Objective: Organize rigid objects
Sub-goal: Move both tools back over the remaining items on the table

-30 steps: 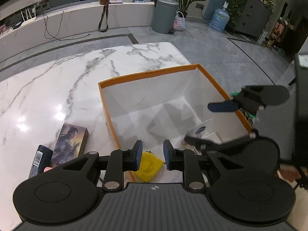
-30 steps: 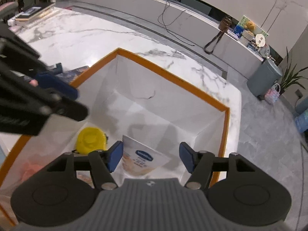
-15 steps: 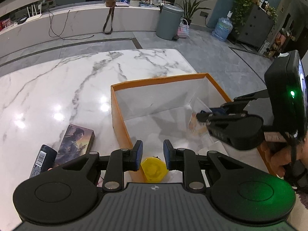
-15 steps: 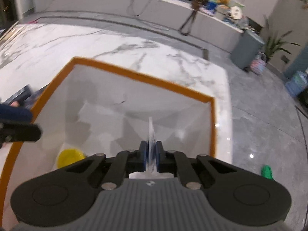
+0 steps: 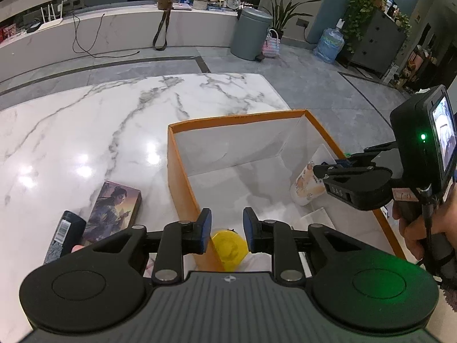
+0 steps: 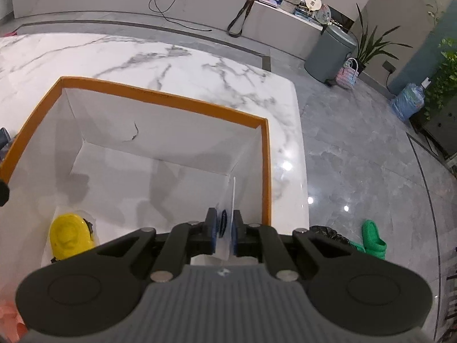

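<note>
An orange-rimmed white box (image 5: 237, 118) (image 6: 160, 95) stands on the marble table. My right gripper (image 6: 222, 228) (image 5: 316, 168) is shut on a white printed packet (image 5: 307, 183) (image 6: 232, 197), holding it on edge inside the box close to the right wall. A yellow round object (image 5: 228, 245) (image 6: 70, 240) lies in the near left corner of the box. My left gripper (image 5: 226, 228) hovers over that corner's wall, its pads a narrow gap apart with nothing pressed between them.
Left of the box lie a picture-printed carton (image 5: 114, 208) and a dark barcoded tube (image 5: 64, 234). A white flat item (image 5: 317, 218) rests on the box floor. The table ends just right of the box; a green slipper (image 6: 372, 238) is on the floor.
My right gripper shut on the packet that lay on the box floor, stood it on edge and carried it toward the right wall. The left gripper has barely moved.
</note>
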Demonstrator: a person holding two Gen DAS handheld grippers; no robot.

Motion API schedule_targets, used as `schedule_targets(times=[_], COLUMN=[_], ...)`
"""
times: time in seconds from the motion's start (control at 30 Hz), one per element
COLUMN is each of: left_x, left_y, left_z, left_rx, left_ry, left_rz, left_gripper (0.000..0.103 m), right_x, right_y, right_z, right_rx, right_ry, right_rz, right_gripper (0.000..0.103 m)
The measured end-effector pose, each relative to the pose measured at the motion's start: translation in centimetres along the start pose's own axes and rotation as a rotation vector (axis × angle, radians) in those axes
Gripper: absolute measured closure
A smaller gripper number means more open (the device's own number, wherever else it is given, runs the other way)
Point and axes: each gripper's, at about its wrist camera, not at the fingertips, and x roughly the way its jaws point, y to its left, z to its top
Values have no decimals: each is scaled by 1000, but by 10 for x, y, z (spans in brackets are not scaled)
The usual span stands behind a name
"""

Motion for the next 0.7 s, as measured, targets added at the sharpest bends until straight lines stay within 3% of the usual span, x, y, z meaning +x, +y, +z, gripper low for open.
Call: schedule_targets(times=[0.1, 0.17, 0.33, 0.53, 0.7], left_x=[-3, -6, -25, -59, -79], left_y=[1, 2, 9, 26, 51], left_z=[-1, -3, -7, -15, -32], left_rx=[-8, -8, -10, 32, 81], left_ry=[13, 18, -4, -43, -41], left_rz=[-1, 4, 3, 66, 127], left_gripper=[75, 75, 75, 75, 75], right_x=[-4, -11, -41, -91, -114], right_y=[1, 2, 10, 42, 89], right_z=[0, 0, -2, -3, -1], right_rx=[-17, -20, -42, -82, -132], right_ry=[-20, -35, -107, -227, -247], right_rz=[-15, -16, -9, 147, 298], right_gripper=[92, 81, 74, 70, 69])
